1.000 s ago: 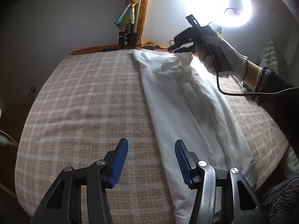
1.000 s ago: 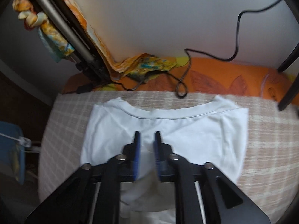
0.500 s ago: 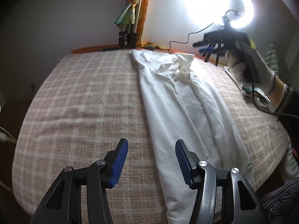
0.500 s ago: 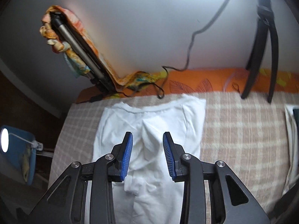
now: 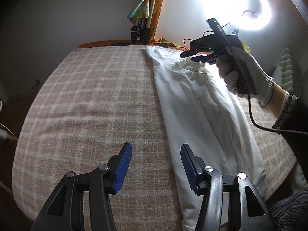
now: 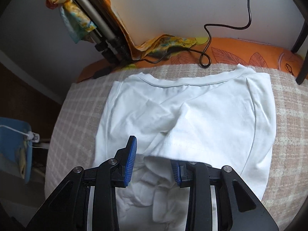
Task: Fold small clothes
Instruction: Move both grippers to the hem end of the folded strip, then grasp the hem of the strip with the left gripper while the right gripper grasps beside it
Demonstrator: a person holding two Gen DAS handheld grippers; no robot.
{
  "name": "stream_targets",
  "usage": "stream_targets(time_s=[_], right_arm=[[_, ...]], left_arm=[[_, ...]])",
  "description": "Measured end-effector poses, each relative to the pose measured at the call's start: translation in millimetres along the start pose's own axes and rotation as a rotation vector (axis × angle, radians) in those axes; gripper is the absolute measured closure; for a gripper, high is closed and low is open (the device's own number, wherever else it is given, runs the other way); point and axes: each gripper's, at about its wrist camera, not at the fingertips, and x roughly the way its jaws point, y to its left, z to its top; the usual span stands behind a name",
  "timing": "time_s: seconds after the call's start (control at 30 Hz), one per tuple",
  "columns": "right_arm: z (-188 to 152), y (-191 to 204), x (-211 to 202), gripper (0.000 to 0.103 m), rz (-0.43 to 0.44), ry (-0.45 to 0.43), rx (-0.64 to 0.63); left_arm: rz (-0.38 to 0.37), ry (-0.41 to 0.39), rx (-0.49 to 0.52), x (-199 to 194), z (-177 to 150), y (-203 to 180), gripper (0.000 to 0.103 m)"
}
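Your right gripper (image 6: 153,158) has swung back over the bunched sleeve from beside the ring lamp (image 5: 244,5), while your left gripper (image 5: 156,165) has barely shifted; the white cotton T-shirt (image 6: 192,115) lies lengthwise on the beige checked blanket (image 5: 96,100), collar at the far edge, one side already folded inward. Your right jaws stand apart astride the crumpled fabric, seemingly lined up to pinch and flatten it; your left jaws hang open and empty at the near hem, probably waiting to lift it
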Motion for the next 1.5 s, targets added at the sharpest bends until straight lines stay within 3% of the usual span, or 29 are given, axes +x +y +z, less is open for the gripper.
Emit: stream_targets(time_s=[0.17, 0.37, 0.57, 0.77, 1.07, 1.13, 1.17, 1.23, 1.4, 1.5], right_arm=[[-28, -4, -69, 0.07, -0.026, -0.059, 0.01], [-121, -19, -146, 0.07, -0.085, -0.039, 0.009], [-235, -27, -173, 0.07, -0.036, 0.047, 0.034], [-298, -22, -171, 0.07, 0.031, 0.109, 0.048], [-338, -12, -160, 0.07, 0.111, 0.15, 0.019], [-340, -11, -157, 0.078, 0.119, 0.143, 0.01], [-340, -11, -155, 0.093, 0.124, 0.148, 0.011], [-341, -13, -153, 0.098, 0.139, 0.147, 0.021], [-343, -16, -169, 0.1, 0.191, 0.108, 0.031], [-343, -20, -178, 0.1, 0.231, 0.08, 0.047]], left_arm=[[-0.051, 0.038, -0.017, -5, -12, 3, 0.044], [-0.142, 0.119, -0.071, -12, -42, 7, 0.043], [-0.219, 0.186, -0.111, -12, -68, 5, 0.044], [-0.28, 0.225, -0.178, -9, -83, 9, 0.047], [-0.32, 0.251, -0.148, -4, -88, -9, 0.072], [-0.316, 0.251, -0.124, -3, -90, -15, 0.082], [-0.316, 0.253, -0.121, -2, -90, -16, 0.087], [-0.316, 0.251, -0.131, -1, -90, -15, 0.096], [-0.336, 0.235, -0.164, -14, -89, -15, 0.1], [-0.333, 0.218, -0.133, -21, -90, -22, 0.1]])
